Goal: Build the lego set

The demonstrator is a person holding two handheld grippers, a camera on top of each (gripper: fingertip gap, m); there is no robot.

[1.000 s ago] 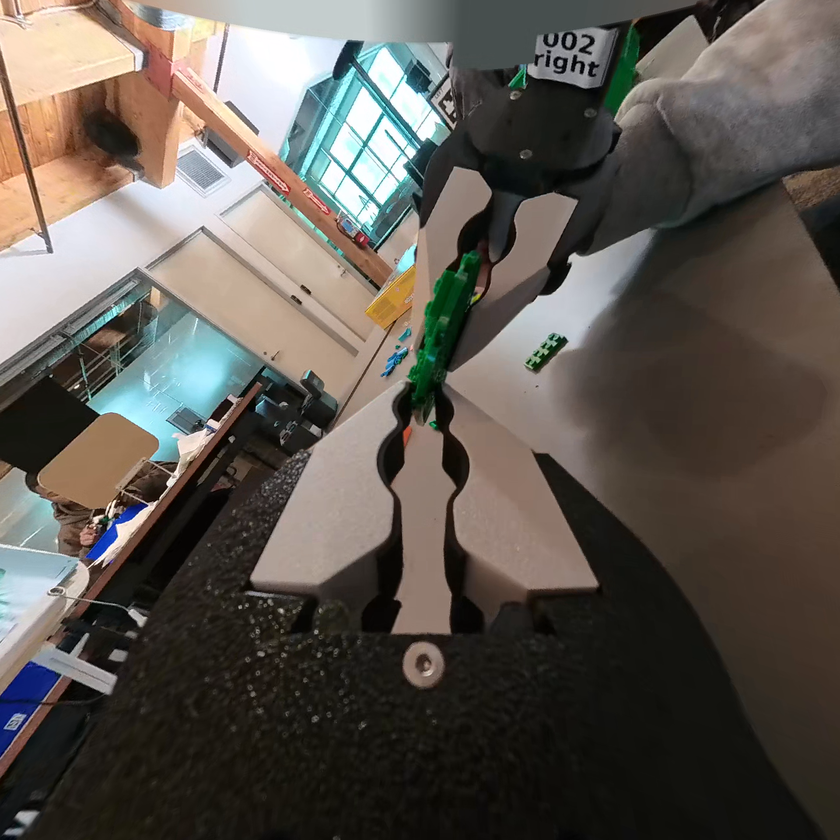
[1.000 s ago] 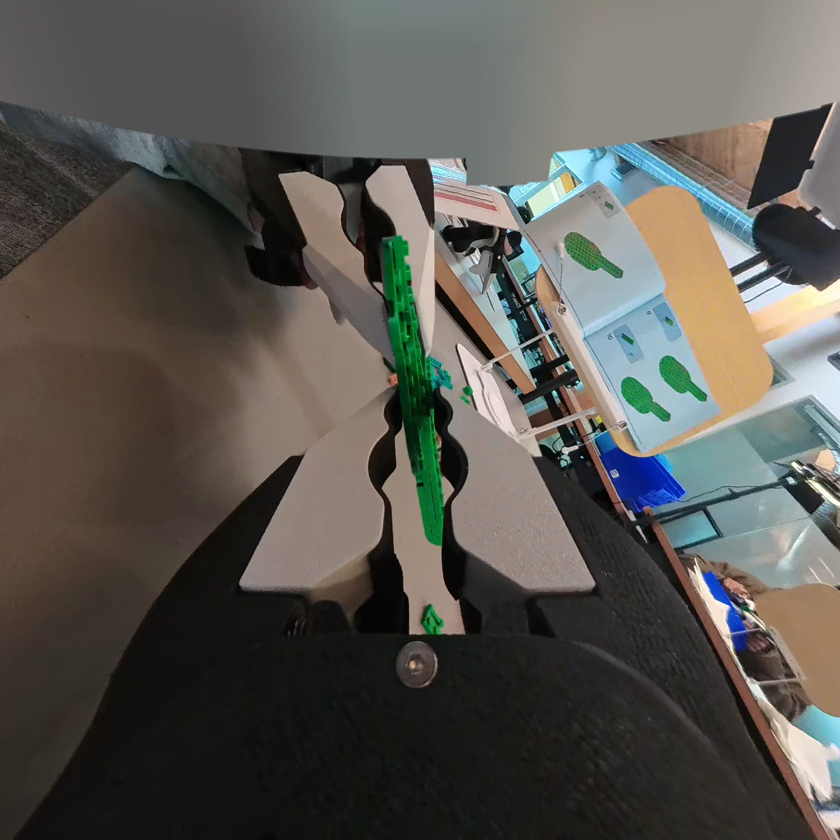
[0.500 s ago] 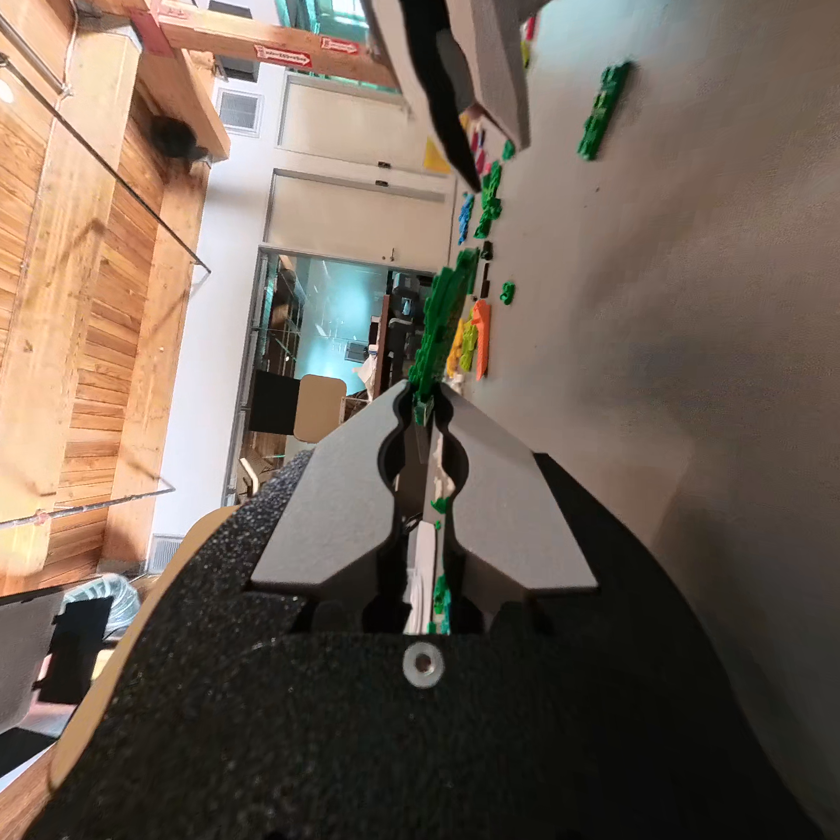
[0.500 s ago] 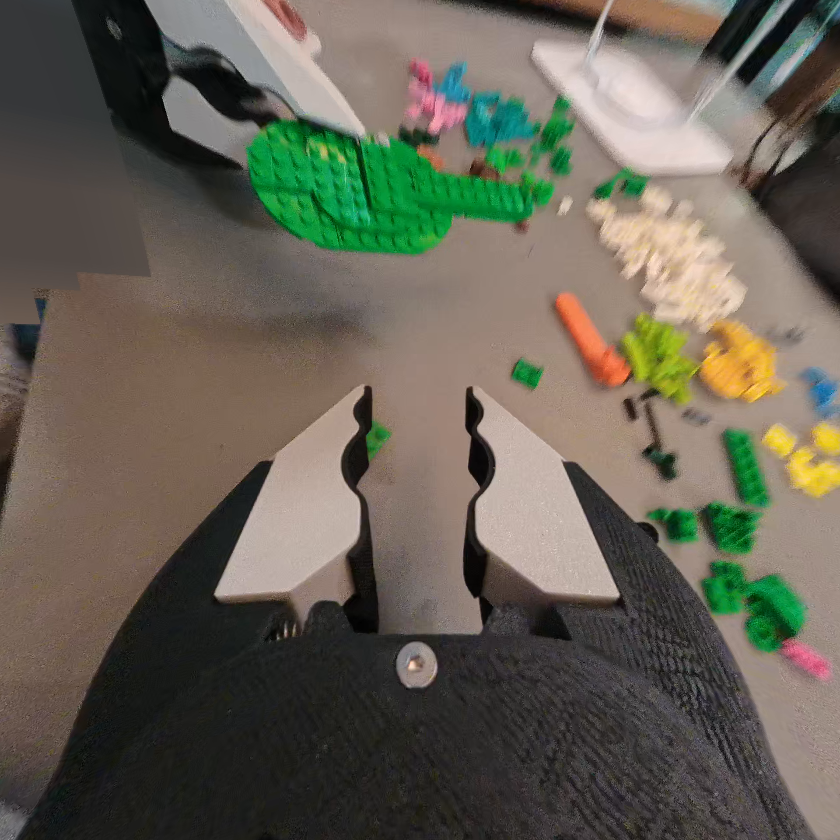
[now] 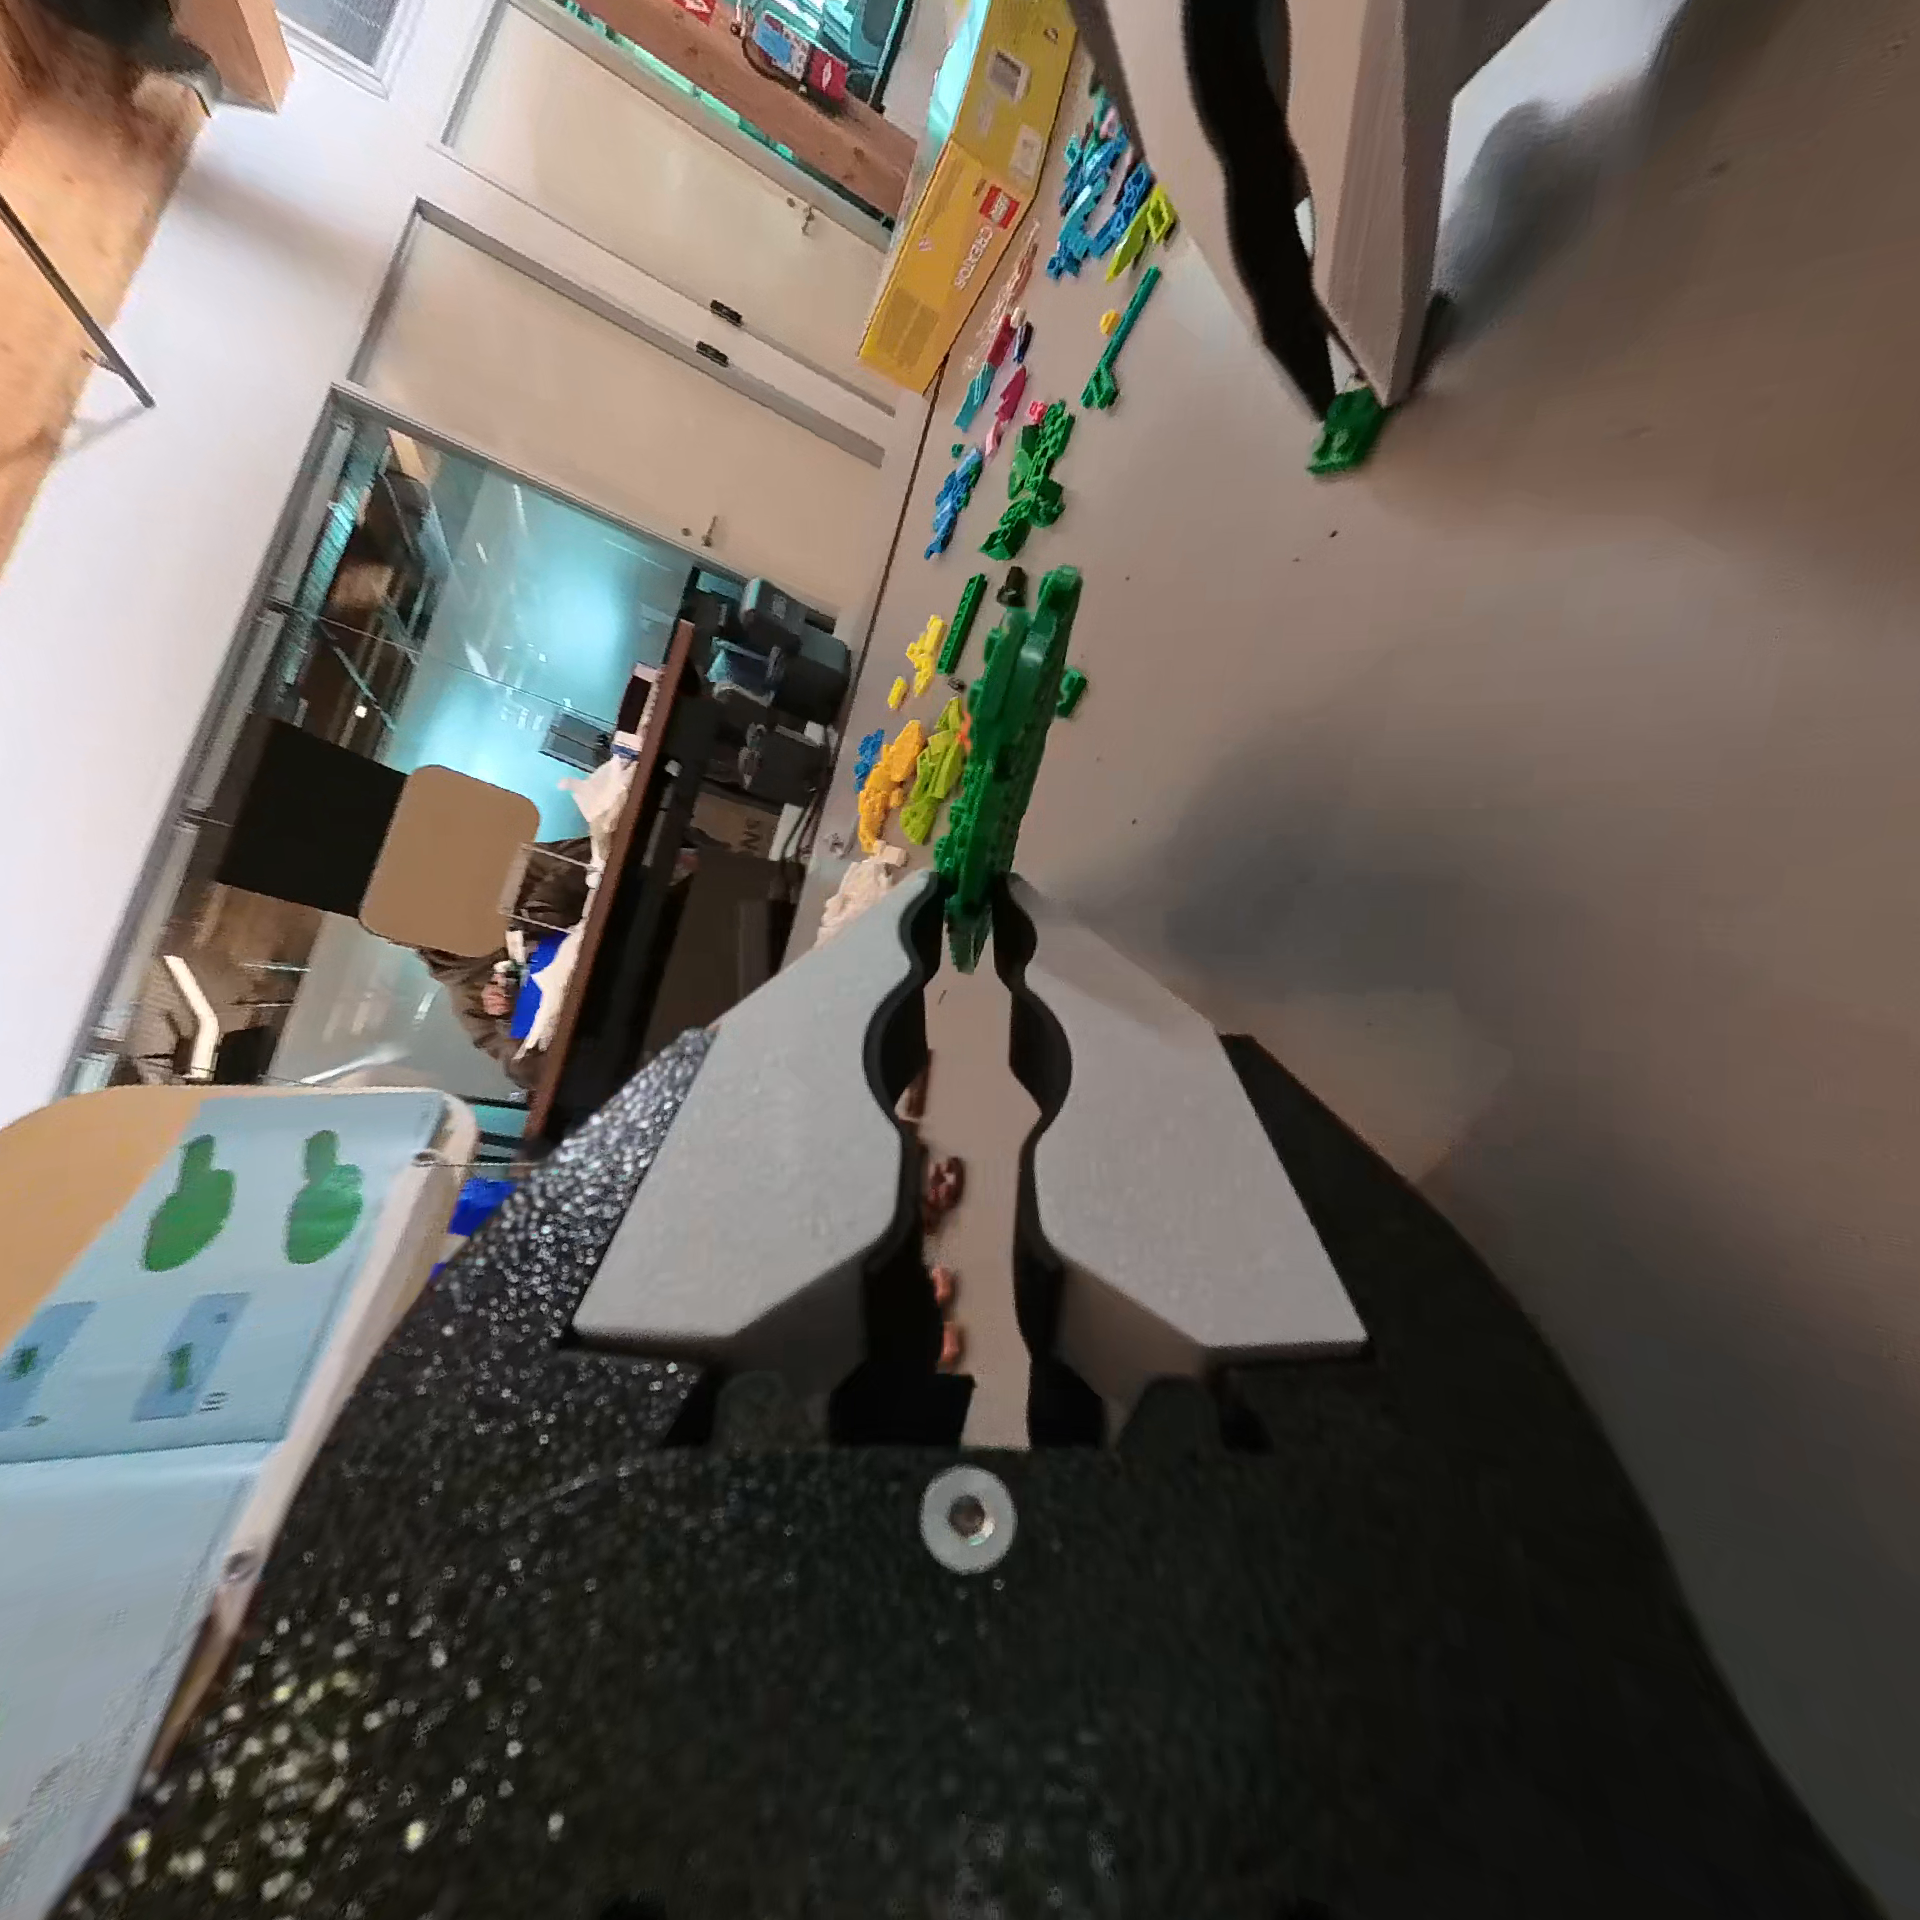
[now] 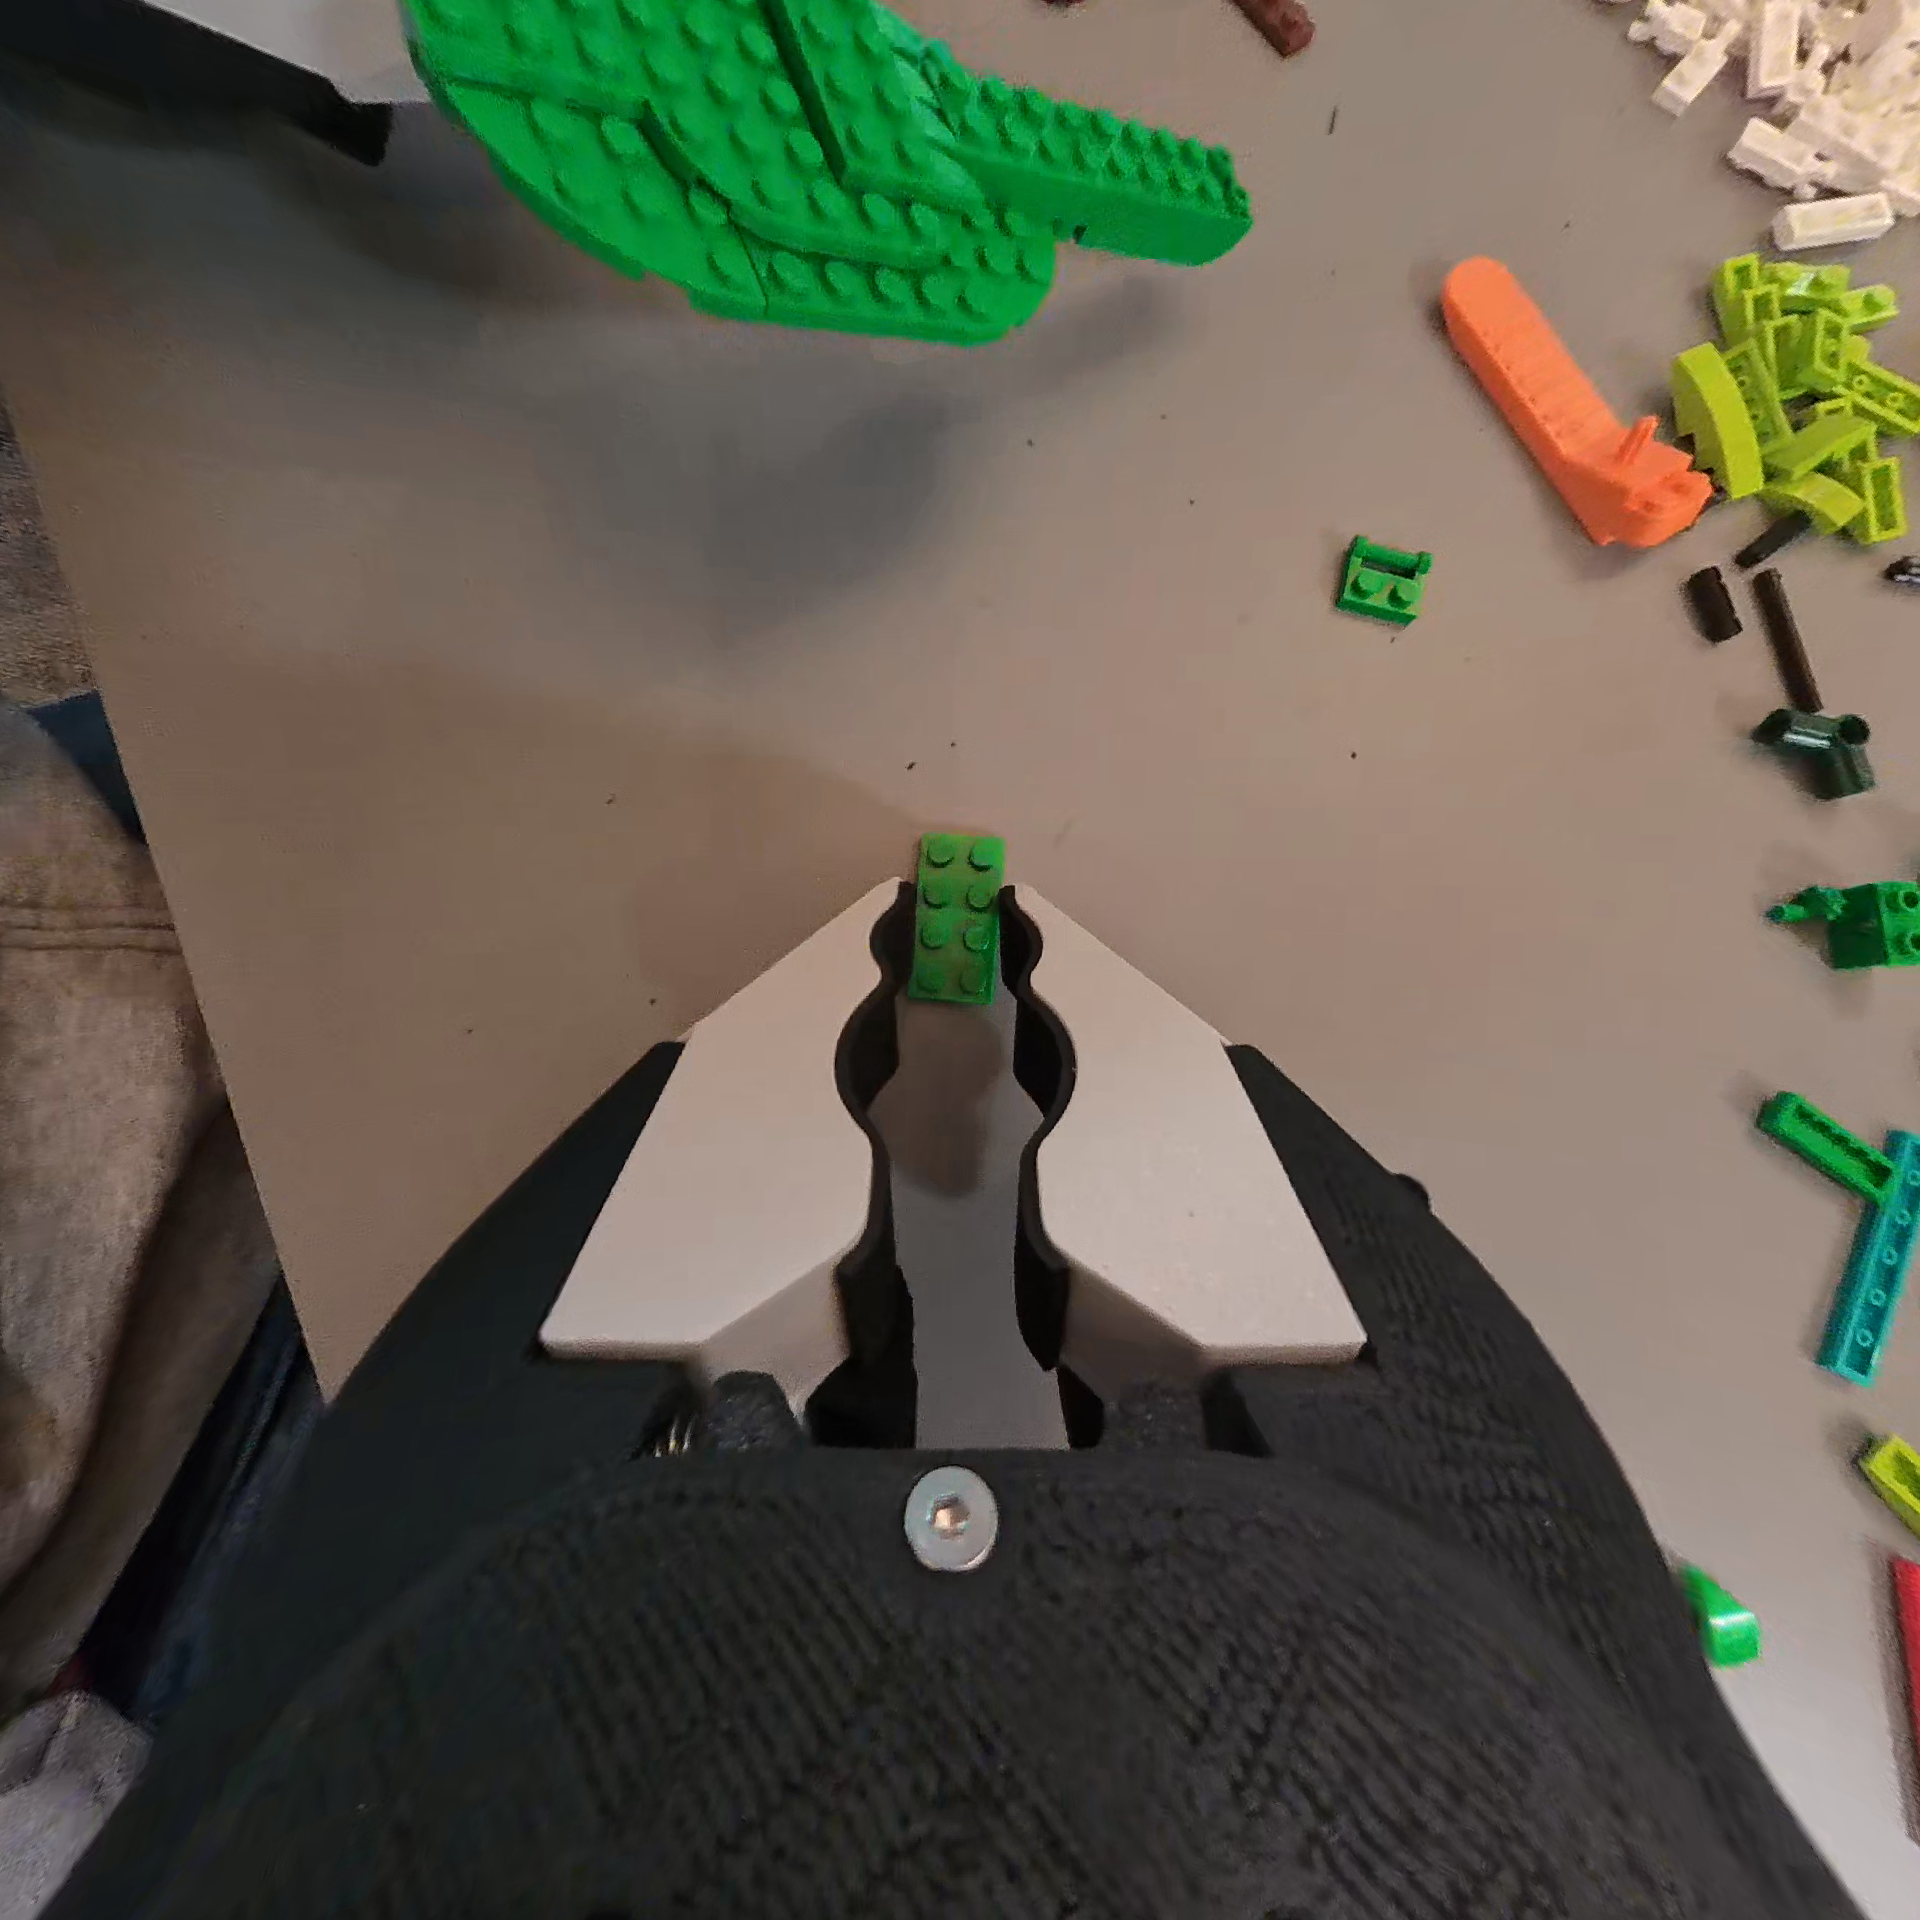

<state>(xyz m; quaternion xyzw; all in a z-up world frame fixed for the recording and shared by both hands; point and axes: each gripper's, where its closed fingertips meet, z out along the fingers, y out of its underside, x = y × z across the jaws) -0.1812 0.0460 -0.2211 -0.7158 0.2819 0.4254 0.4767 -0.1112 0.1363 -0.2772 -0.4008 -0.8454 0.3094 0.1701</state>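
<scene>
My left hand-held gripper [image 5: 975, 914] is pinching the edge of a flat, leaf-shaped assembly of green studded plastic plates [image 5: 1013, 748], both pads pressed against it; the assembly is raised clear of the grey desk [image 5: 1558, 727]. My right hand-held gripper [image 6: 956, 935] is clamped on a small green two-by-four studded plastic brick [image 6: 956, 920] at the desk surface, a pad against each long side. Beyond it lie an orange plastic brick-separator tool [image 6: 1558, 405], a heap of lime-green bricks [image 6: 1797, 395] touching the tool, and a pile of white bricks [image 6: 1787, 94] further off. A yellow cardboard box [image 5: 971, 187] stands at the desk's far edge.
</scene>
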